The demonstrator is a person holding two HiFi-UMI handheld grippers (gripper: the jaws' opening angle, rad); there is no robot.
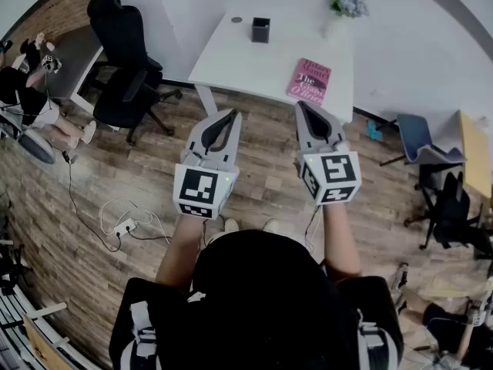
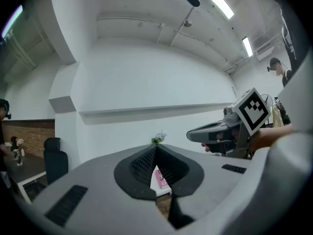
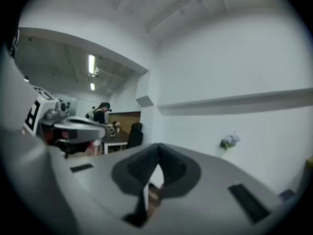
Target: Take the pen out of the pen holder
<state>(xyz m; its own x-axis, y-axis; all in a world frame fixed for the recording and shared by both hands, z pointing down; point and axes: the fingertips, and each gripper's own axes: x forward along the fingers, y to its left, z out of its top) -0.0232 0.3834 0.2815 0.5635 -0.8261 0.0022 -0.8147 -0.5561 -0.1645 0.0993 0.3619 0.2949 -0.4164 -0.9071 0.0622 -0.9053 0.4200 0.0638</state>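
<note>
Although it is too small to show whether a pen stands in it, a small black square pen holder (image 1: 260,30) sits near the far edge of a white rectangular table (image 1: 231,56), which stands against a white wall. Just to its left on the tabletop lies a tiny dark round disc (image 1: 236,19). Towards the table's right end, a pink paperback book (image 1: 310,81) lies flat near the front edge, and behind it a small plant with pale flowers in a white pot (image 1: 347,10) stands at the far corner.

Well apart from the pen holder, on the near side of the table, the person holds both tools out over a brown wood-plank floor (image 1: 262,141). The grey left gripper (image 1: 231,115) and the grey right gripper (image 1: 301,106) point towards the table, side by side, each carrying its cube of black-and-white square markers. In each gripper's own view the dark ribbed jaws are closed tip to tip with nothing between them — neither touches anything.

Further out, a black office chair on castors (image 1: 123,68) stands left of the table, and a white power strip with a looped cable (image 1: 123,226) lies on the floor at the lower left.
</note>
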